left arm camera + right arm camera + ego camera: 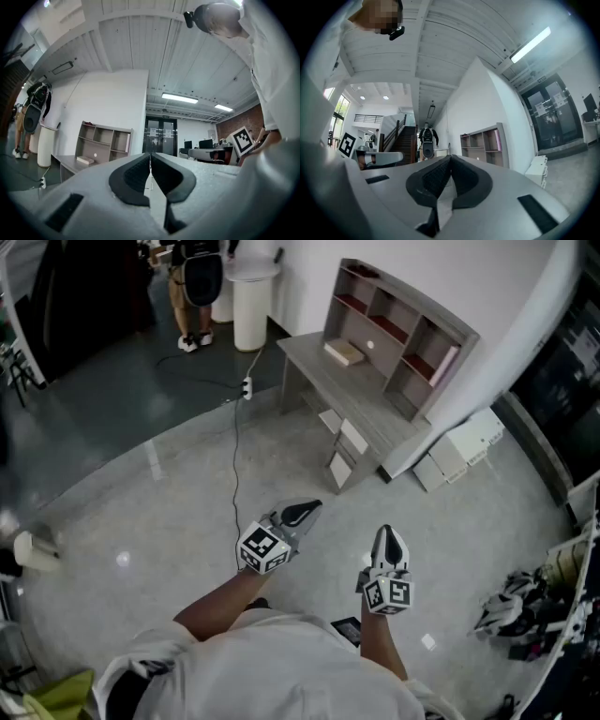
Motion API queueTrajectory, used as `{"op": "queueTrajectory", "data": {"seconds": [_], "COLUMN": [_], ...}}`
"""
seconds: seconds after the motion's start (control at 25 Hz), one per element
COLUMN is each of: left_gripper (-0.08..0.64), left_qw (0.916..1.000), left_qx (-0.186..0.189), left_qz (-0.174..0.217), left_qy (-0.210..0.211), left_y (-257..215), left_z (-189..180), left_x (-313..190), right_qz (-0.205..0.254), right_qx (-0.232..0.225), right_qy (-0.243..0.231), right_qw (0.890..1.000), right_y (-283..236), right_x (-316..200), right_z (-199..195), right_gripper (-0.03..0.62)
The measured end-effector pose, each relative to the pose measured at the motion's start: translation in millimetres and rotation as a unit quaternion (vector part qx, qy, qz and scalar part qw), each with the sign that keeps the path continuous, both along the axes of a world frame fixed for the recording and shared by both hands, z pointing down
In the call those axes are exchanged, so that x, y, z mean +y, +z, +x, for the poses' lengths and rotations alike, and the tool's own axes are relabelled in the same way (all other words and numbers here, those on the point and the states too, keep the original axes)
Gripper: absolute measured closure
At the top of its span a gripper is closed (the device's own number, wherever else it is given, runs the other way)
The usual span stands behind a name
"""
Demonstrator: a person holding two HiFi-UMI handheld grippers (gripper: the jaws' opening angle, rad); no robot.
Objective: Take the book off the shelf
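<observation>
Left hand-held gripper (302, 513) and right hand-held gripper (388, 538) are both clenched and empty, well short of the shelf (412, 296) on the bench (370, 409). Step in, open one, pinch the outward edge squarely. Pink book (444, 363) stands in the rightmost compartment, long axis up-down, slightly tilted.

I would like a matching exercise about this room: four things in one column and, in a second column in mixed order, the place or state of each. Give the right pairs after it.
Things
1. pink book
2. tan book
3. white boxes
4. left tongs

Places or states
A. on the floor beside the desk
B. shut, holding nothing
C. lying flat on the desk top
D. standing in a shelf compartment

Right pairs: 1-D, 2-C, 3-A, 4-B
</observation>
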State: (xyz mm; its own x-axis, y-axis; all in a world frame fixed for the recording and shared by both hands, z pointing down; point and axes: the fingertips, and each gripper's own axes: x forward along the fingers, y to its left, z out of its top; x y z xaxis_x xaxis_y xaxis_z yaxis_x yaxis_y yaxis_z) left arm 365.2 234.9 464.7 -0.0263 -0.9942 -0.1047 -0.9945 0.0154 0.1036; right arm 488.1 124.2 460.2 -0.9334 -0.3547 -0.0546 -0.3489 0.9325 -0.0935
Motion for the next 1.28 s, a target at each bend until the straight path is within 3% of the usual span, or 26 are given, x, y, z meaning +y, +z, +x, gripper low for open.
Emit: {"op": "queueTrajectory", "data": {"seconds": [0.2, 0.64, 1.04, 1.28], "left_gripper": [0.538, 0.538, 0.538, 0.538], "left_qw": [0.9978, 0.9976, 0.992, 0.9877], "left_qx": [0.009, 0.0, -0.01, -0.008], "left_qz": [-0.005, -0.027, -0.053, -0.077], "left_qy": [-0.065, -0.063, -0.114, -0.135], "left_y": [15, 21, 27, 31], "left_z": [-25, -17, -14, -10], "left_x": [-33, -52, -58, -76], "right_qz": [0.016, 0.016, 0.007, 0.008], "right_qx": [0.01, 0.027, 0.016, 0.022], "right_qy": [-0.057, -0.034, -0.024, -0.041], "right_qw": [0.998, 0.999, 1.0, 0.999], "right_y": [7, 14, 18, 25], "right_x": [-44, -60, -91, -114], "right_z": [-47, -35, -7, 7], "right_gripper": [0.578, 0.578, 0.577, 0.577]}}
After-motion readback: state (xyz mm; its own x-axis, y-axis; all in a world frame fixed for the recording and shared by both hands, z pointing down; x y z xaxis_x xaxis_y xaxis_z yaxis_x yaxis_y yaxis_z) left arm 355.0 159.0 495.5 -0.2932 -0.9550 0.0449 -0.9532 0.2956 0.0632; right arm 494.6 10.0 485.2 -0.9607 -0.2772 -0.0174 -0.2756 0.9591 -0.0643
